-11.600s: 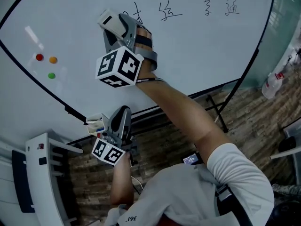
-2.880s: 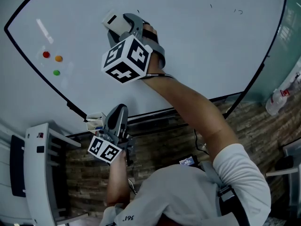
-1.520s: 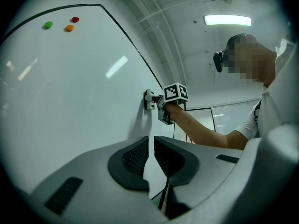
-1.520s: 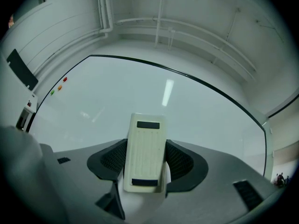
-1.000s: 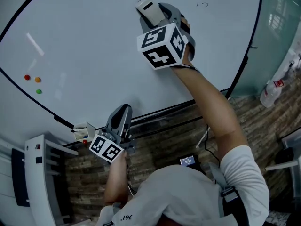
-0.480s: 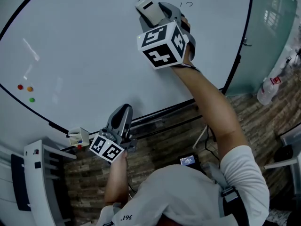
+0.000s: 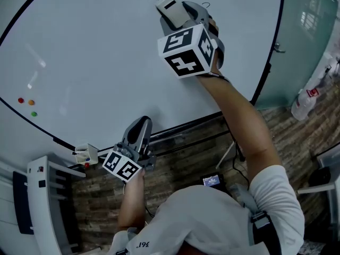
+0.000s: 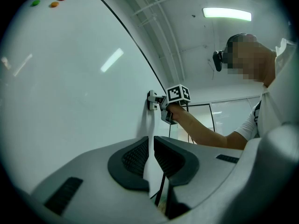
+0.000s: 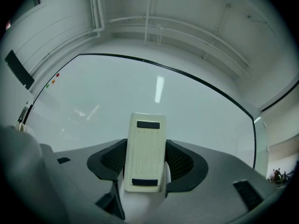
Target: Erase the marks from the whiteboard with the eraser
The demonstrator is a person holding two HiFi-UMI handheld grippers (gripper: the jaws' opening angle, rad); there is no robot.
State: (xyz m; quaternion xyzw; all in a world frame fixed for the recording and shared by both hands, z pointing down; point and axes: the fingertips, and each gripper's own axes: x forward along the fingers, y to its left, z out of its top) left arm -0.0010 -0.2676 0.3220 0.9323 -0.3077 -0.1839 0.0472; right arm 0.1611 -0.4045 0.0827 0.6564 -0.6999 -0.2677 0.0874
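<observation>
Whiteboard [image 7: 95, 47]: broad bare surface to the left of and below the eraser; to its right only a narrower strip before the black frame edge [image 7: 270, 62]. Right gripper [image 9: 145, 161] clamps the cream eraser [image 9: 146, 143], flat against the board in the upper middle of the head view. Left gripper [image 8: 151, 155] is low by the bottom rail, jaws almost together on nothing. Magnets [image 7: 25, 103] sit far left. The earlier writing is gone; one faint stroke [image 7: 206, 5] remains, and the eraser is now closer to it.

The eraser [image 7: 171, 8] has wiped most whiteboard [image 7: 106, 52] writing away.
</observation>
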